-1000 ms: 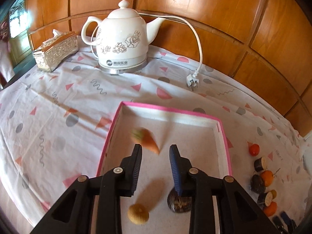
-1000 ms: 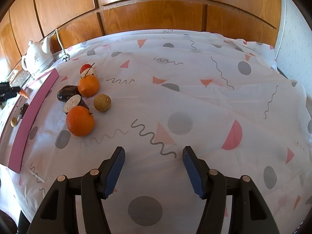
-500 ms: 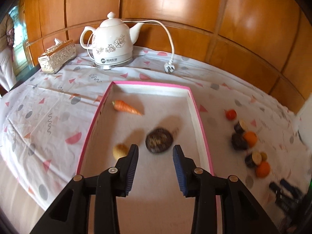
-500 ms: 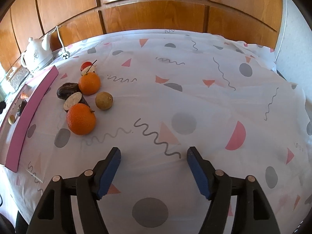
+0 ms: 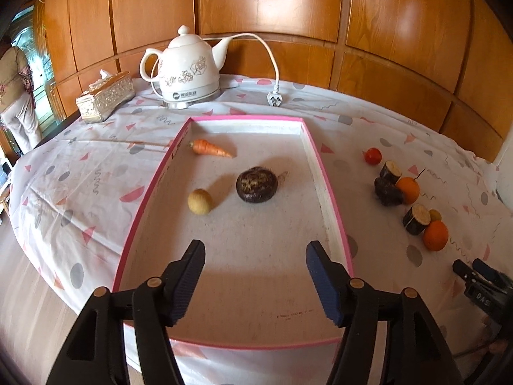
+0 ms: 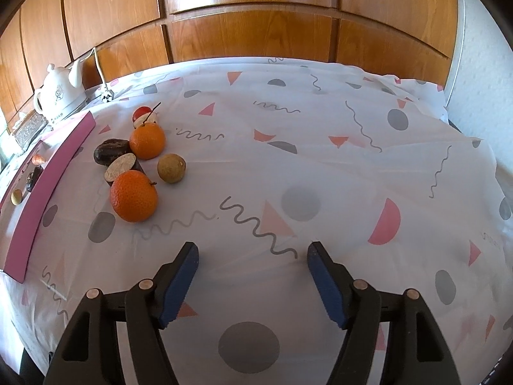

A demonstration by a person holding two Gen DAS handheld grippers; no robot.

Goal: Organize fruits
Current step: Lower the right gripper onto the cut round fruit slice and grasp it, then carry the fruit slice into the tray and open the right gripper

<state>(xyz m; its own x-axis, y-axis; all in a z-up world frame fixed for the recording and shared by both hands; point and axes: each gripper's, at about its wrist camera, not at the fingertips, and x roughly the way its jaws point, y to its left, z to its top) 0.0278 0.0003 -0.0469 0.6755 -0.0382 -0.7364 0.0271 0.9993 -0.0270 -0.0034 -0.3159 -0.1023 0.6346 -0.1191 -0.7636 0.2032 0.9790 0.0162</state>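
A pink-rimmed tray holds a carrot, a small tan round fruit and a dark round fruit. My left gripper is open and empty above the tray's near end. On the cloth right of the tray lie two oranges, a tan fruit, dark cut pieces and a red fruit. My right gripper is open and empty, well to the right of this pile. The pile also shows in the left wrist view.
A white electric kettle with its cord and plug stands behind the tray. A tissue box sits at the back left. Wood panelling runs behind the table. A person stands at the far left.
The carrot dropped from my left gripper into the tray. The left gripper pulled back and up and opened wider. The right gripper barely moved.
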